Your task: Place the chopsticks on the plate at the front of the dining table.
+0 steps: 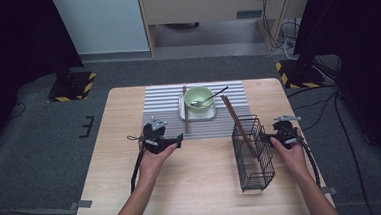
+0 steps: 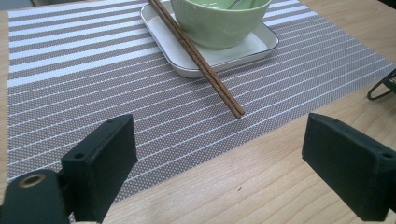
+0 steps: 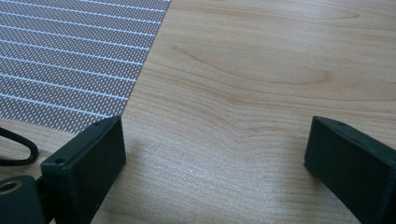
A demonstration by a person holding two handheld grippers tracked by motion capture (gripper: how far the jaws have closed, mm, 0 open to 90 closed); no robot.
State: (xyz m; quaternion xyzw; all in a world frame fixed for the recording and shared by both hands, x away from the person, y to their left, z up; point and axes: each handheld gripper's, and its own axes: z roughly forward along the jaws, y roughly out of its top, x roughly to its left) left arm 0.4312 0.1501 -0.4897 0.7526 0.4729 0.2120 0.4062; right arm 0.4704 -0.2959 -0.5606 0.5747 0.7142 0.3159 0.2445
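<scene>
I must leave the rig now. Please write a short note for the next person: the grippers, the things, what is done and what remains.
Left gripper: open, holds nothing, just short of the chopstick that leans on the white tray.
Right gripper: open, holds nothing, beside the wire basket.
Things: green bowl with a spoon on the tray, on the striped mat.
Done: chopsticks already stand in the basket.
Left, probably: put the remaining chopstick into the basket, perhaps the spoon too.

You find no readable text, label, brand or number anywhere here, in the high view or either gripper view.
</scene>
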